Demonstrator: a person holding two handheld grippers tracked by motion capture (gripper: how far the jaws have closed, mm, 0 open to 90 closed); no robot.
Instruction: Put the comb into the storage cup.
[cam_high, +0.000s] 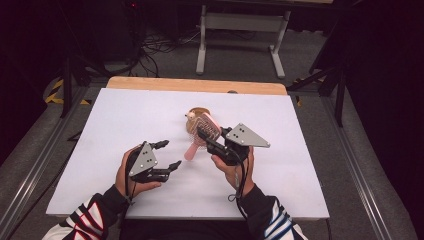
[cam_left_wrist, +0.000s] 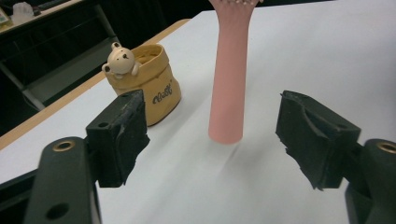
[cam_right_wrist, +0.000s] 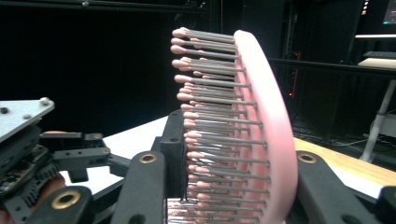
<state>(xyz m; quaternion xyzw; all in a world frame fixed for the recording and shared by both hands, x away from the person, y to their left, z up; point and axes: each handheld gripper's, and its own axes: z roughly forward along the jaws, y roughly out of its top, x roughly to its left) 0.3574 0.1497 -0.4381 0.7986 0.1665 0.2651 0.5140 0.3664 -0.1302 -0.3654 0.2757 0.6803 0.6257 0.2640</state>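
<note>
Black grippers, grey triangular plates (cam_high: 246, 135), dark striped sleeves (cam_high: 92, 217).

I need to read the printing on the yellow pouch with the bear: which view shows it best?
The left gripper view: the yellow pouch stands near and unblocked, lettering facing the camera. In the high view, the pouch is small and partly behind the pink hairbrush.

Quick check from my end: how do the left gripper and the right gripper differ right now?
The left gripper has open fingers with nothing pressed between them, while the right gripper is shut on the pink hairbrush, clamping its bristled head. The left gripper's fingers stand to either side of the brush's handle without touching it; the right gripper carries the brush by itself. Both are black, hand-held and point toward the yellow bear pouch.
</note>
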